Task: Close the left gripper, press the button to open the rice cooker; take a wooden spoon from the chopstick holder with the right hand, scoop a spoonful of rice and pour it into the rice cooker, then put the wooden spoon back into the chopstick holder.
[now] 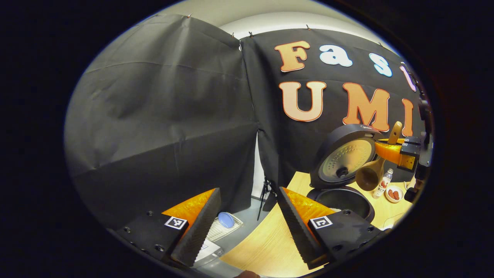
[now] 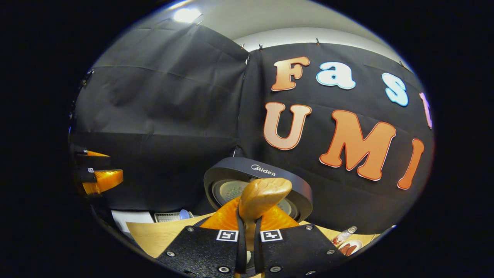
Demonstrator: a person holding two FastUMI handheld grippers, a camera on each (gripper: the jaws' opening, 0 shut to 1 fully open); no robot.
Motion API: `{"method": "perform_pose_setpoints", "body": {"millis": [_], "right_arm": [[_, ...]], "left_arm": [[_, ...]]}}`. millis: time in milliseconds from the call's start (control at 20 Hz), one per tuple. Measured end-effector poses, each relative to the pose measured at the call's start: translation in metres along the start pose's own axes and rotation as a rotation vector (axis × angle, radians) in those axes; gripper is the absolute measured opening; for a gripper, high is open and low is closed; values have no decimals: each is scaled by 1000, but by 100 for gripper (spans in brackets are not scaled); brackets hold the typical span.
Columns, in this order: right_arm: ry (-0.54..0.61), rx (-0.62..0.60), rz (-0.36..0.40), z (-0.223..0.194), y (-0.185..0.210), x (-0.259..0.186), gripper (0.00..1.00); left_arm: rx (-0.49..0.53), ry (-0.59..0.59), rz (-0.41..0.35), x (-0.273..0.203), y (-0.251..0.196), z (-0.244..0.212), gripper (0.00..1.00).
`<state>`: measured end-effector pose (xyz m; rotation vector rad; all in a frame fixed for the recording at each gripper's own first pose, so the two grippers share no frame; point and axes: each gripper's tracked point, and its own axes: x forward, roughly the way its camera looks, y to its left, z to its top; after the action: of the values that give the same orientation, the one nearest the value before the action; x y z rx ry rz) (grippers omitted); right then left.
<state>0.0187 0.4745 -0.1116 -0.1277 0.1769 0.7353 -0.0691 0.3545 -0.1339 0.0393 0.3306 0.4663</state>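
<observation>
Wooden spoon (image 1: 372, 170) clamped in right gripper (image 2: 247, 227) over open rice cooker (image 1: 343, 164) — left gripper (image 1: 249, 216) spread, empty.

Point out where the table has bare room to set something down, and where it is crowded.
Free: the wooden table is bare from its near-left edge to the open rice cooker, beside the left gripper. Crowded: the far right, where a small bottle and a dish of food sit behind the cooker, with the right gripper holding the wooden spoon above the pot.
</observation>
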Motion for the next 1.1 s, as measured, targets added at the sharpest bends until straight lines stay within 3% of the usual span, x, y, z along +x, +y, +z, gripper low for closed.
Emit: {"method": "perform_pose_setpoints", "body": {"millis": [300,500,1100], "right_arm": [[22,282,-10,-3,-35,-19,7],[43,467,-40,-19,-73,-55,7],[159,687,-323,-125,-221,-212,7]], "left_arm": [[9,-5,3,-11,-11,3,97],[13,-12,-17,-23,-40,10,100],[24,8,-113,-50,-155,23,100]]}}
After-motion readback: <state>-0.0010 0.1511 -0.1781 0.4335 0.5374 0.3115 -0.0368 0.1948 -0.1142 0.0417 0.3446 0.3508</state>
